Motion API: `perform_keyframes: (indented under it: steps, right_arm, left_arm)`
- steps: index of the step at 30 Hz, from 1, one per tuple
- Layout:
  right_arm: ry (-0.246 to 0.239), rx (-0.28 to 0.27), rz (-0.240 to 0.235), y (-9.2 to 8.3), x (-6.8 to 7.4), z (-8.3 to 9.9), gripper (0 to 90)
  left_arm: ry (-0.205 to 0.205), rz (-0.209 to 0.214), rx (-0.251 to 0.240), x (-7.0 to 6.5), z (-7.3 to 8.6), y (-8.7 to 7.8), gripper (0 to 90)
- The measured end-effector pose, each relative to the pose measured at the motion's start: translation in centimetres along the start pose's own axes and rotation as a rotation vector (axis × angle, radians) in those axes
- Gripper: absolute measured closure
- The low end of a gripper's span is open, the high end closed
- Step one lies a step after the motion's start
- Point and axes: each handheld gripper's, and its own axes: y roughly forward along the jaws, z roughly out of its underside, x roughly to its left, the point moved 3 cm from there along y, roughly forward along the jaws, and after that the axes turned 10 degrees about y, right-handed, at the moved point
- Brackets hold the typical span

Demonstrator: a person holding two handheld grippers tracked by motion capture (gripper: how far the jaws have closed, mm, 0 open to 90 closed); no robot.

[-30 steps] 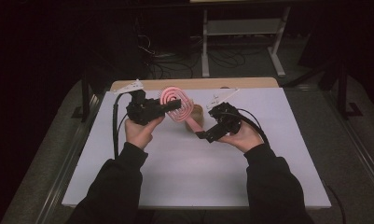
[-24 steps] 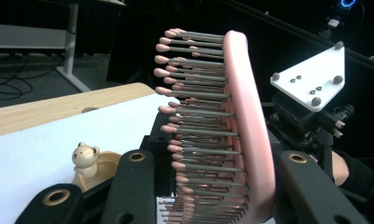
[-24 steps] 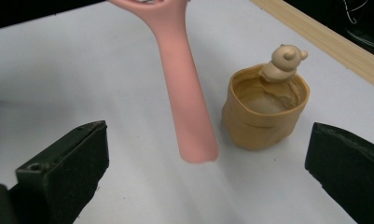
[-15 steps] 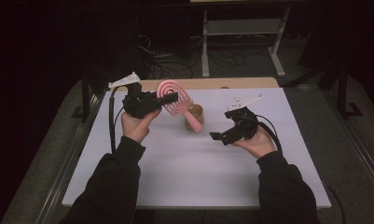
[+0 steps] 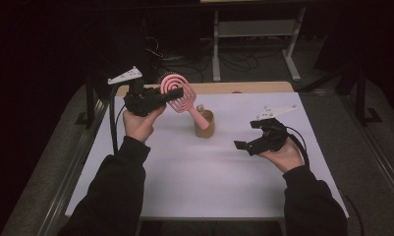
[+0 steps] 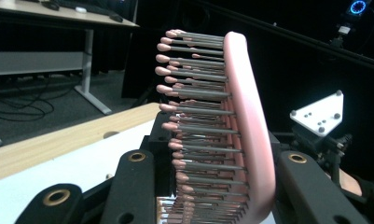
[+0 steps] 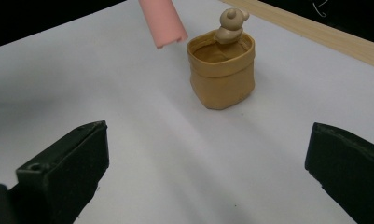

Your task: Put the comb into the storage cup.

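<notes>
Nearest to us, our right gripper (image 5: 243, 145) hangs low over the white table (image 5: 194, 182), out at the right side and well apart from everything else. In the right gripper view its two black jaws stand spread wide with nothing between them, just bare tabletop. Look past them: there's the small tan pot (image 7: 222, 70), standing upright near the middle of the table, with a little bear figure (image 7: 232, 22) perched at its far rim. The pink handle tip hangs in the air just above and beside the pot's rim; we can't tell if it touches.

Further out on the left, our left gripper (image 5: 172, 94) is up off the table and it's pinching the pink hairbrush (image 5: 177, 93) by the head. In the left gripper view the jaws are clamped either side of the brush, bristles (image 6: 194, 116) pointing left, the pink back against the right jaw. From above, the brush slants down with its handle toward the pot.

Beyond that runs the table's wooden far edge (image 5: 248, 87).
</notes>
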Motion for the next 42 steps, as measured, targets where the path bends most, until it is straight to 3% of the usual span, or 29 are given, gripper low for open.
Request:
perform_keyframes:
  steps: [15, 22, 27, 35, 39, 42]
  right_arm:
    - [0.044, -0.033, 0.030, -1.5, -1.2, 1.9, 0.0]
    - [0.067, -0.051, 0.050, -2.3, -1.6, 3.0, 0.0]
    - [0.078, -0.061, 0.063, -2.6, -1.7, 4.2, 0.0]
    - [0.063, -0.077, 0.087, -3.2, -1.9, 6.2, 0.0]
    - [0.066, -0.087, 0.098, -3.7, -2.0, 7.0, 0.0]
    - [0.066, -0.101, 0.100, -4.0, -2.1, 7.5, 0.0]
  left_arm:
    - [0.067, -0.038, 0.007, 0.9, -2.6, -0.3, 63.1]
    - [0.109, -0.062, 0.011, 1.1, -3.3, 0.1, 63.1]
    - [0.127, -0.058, 0.032, 1.1, -3.8, 0.6, 63.2]
    - [0.125, -0.079, 0.029, 1.6, -4.0, 1.2, 63.1]
    - [0.104, -0.082, 0.035, 2.1, -3.7, 1.5, 63.1]
    - [0.118, -0.092, 0.045, 2.2, -3.5, 1.7, 63.1]
